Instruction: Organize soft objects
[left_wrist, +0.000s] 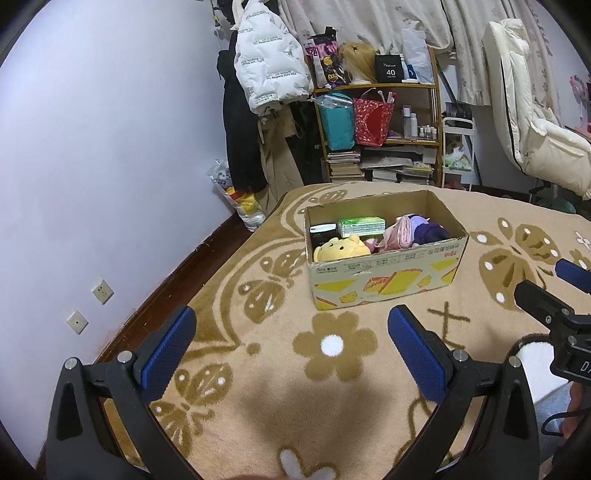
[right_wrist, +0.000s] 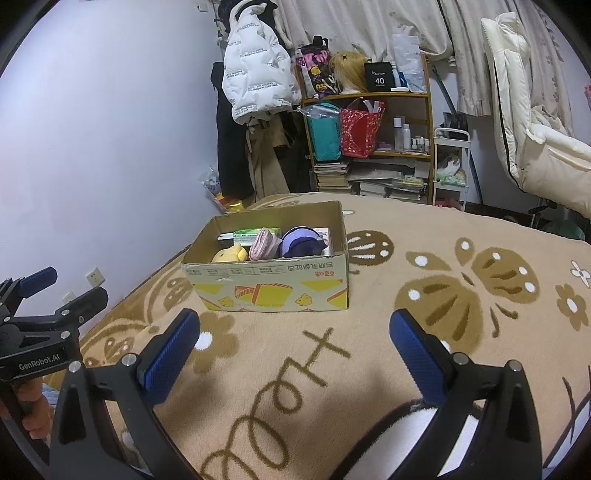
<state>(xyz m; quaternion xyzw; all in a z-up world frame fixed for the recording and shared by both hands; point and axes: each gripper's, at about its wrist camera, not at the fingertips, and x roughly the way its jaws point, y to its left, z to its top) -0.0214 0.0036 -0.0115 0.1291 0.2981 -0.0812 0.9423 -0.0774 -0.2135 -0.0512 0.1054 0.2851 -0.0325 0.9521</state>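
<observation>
A cardboard box (left_wrist: 384, 275) stands on the blanket (left_wrist: 258, 369) toward its far edge. Inside it, a bear plush (left_wrist: 341, 248) lies at the near left corner, a tissue pack (left_wrist: 361, 226) behind it, a rolled cloth (right_wrist: 263, 244) in the middle and a doll (right_wrist: 301, 242) at the right end. Beyond the blanket's far edge stands a shelf (left_wrist: 380, 136), with a hanging jacket (left_wrist: 269, 55) to its left and a chair (left_wrist: 535, 122) to its right.

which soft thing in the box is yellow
The yellow plush bear at the cardboard box's near-left corner; the rolled pink cloth and purple plush beside it aren't.
</observation>
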